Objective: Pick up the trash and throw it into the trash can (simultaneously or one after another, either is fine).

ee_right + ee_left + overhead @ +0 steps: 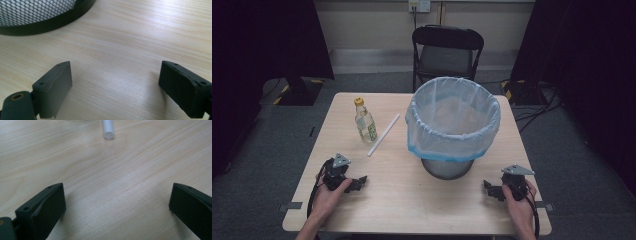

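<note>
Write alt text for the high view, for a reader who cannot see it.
A person's hands rest two open claws, the left claw and right claw, on the near part of a wooden table. Farther back stand a mesh bin lined with a pale bag, a white tube and a small yellow-capped bottle. A black chair stands beyond.

The bottle [365, 123] carries a green label, its print too small to read.
</note>
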`<state>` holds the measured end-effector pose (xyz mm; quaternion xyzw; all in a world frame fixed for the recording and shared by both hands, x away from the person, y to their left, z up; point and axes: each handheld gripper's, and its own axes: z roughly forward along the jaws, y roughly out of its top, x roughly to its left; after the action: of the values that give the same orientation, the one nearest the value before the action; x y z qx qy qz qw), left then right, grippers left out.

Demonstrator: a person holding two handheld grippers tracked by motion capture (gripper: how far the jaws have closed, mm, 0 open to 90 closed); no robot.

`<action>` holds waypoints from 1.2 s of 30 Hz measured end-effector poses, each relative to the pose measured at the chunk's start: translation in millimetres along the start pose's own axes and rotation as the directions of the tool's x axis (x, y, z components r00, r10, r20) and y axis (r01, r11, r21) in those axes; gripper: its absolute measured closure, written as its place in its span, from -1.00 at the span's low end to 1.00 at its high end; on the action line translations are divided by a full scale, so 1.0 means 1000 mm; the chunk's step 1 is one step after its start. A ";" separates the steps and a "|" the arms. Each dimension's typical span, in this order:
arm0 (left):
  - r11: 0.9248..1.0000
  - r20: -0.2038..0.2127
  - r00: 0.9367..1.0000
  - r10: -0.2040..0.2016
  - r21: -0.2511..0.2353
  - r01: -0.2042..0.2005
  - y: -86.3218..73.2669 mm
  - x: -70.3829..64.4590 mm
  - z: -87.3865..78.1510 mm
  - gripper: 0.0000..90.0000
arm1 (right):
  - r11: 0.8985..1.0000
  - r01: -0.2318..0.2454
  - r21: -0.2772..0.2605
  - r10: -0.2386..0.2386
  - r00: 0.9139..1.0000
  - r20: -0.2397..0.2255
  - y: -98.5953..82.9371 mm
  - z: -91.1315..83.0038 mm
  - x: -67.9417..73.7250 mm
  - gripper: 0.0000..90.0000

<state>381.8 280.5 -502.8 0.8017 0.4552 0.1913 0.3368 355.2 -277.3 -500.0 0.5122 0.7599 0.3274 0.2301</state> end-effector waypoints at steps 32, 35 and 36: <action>0.991 0.045 0.999 -0.028 -0.130 0.033 0.047 0.026 -0.015 -0.52 | 1.000 0.018 0.000 -0.018 1.000 -0.016 -0.001 -0.001 -0.005 -0.77; 0.990 0.049 0.998 -0.029 -0.136 0.035 0.056 0.030 -0.013 -0.54 | 1.000 0.018 0.000 -0.018 1.000 -0.016 -0.001 -0.001 -0.005 -0.77; 0.989 0.058 0.998 -0.035 -0.139 0.043 0.061 0.032 -0.011 -0.52 | 1.000 0.018 0.000 -0.018 1.000 -0.016 -0.001 -0.001 -0.005 -0.77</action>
<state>428.2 290.1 -451.4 0.7721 0.4465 0.1939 0.4085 355.9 -281.9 -500.0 0.5029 0.7663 0.3292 0.2269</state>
